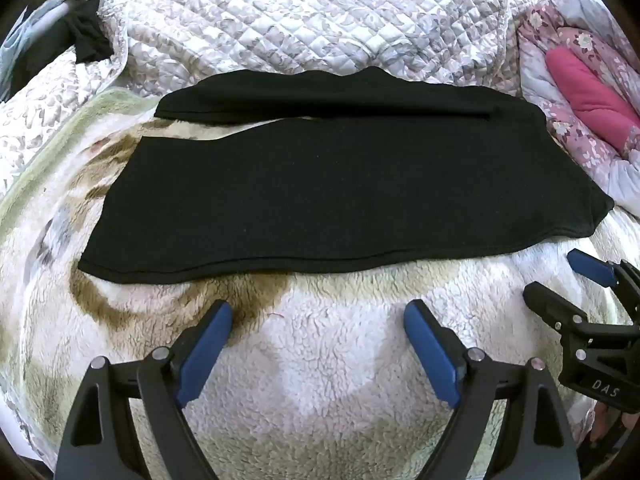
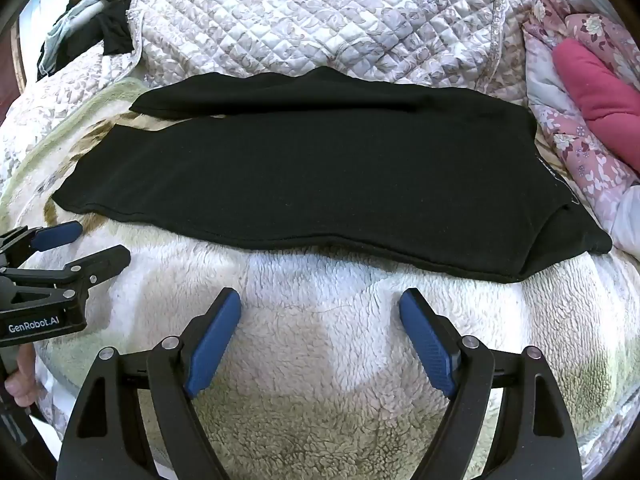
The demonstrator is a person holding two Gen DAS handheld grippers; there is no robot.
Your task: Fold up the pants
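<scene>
Black pants (image 1: 320,184) lie flat across a fleece blanket (image 1: 328,340), waist to the right, both legs reaching left with a narrow gap between them. They also show in the right wrist view (image 2: 320,176). My left gripper (image 1: 318,316) is open and empty, just short of the pants' near edge. My right gripper (image 2: 320,308) is open and empty, also short of the near edge. The right gripper appears in the left wrist view (image 1: 560,276) at the right, near the waist corner. The left gripper appears in the right wrist view (image 2: 96,244) at the left, near the leg hem.
A quilted floral bedspread (image 1: 300,20) lies bunched behind the pants. Pink floral bedding with a magenta pillow (image 1: 592,92) sits at the right. Dark and pale clothes (image 1: 76,28) are heaped at the far left.
</scene>
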